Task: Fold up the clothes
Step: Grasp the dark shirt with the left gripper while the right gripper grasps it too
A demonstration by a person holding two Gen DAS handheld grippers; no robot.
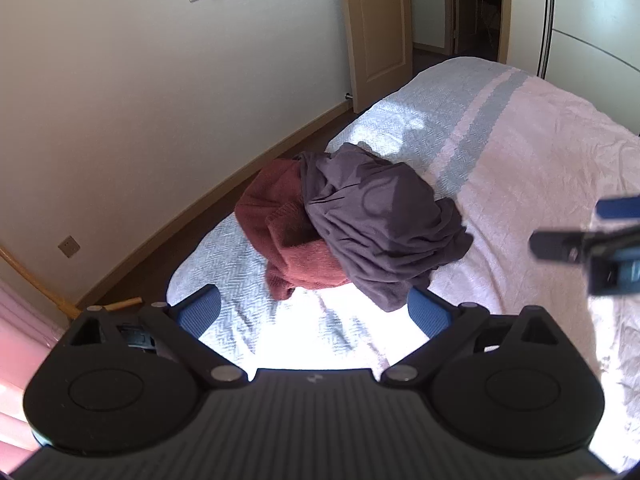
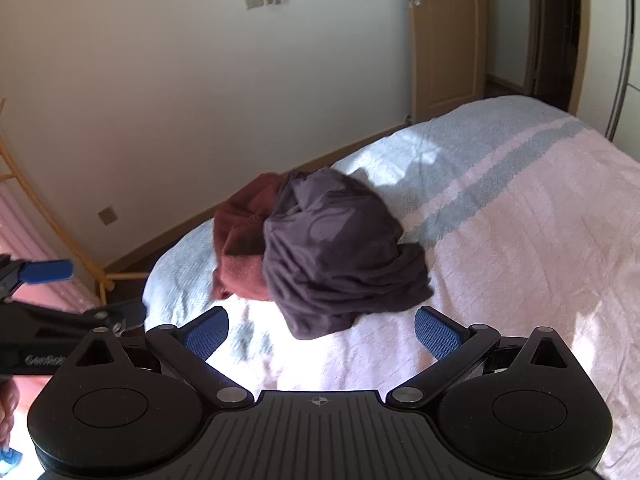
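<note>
While bare bedspread (image 2: 520,240) fills the right of the frame, the purple garment (image 2: 340,248) and red sweater (image 2: 240,248) sit mid-frame, above the wide-spread right gripper (image 2: 320,334) and left gripper (image 1: 316,314).

A wooden door (image 1: 376,28) stands beyond the bed (image 1: 540,152).

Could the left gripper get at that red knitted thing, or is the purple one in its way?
Probably yes. The left gripper is open above bare bedspread, and the red sweater's near left side lies uncovered. The purple garment covers only its right part.
</note>
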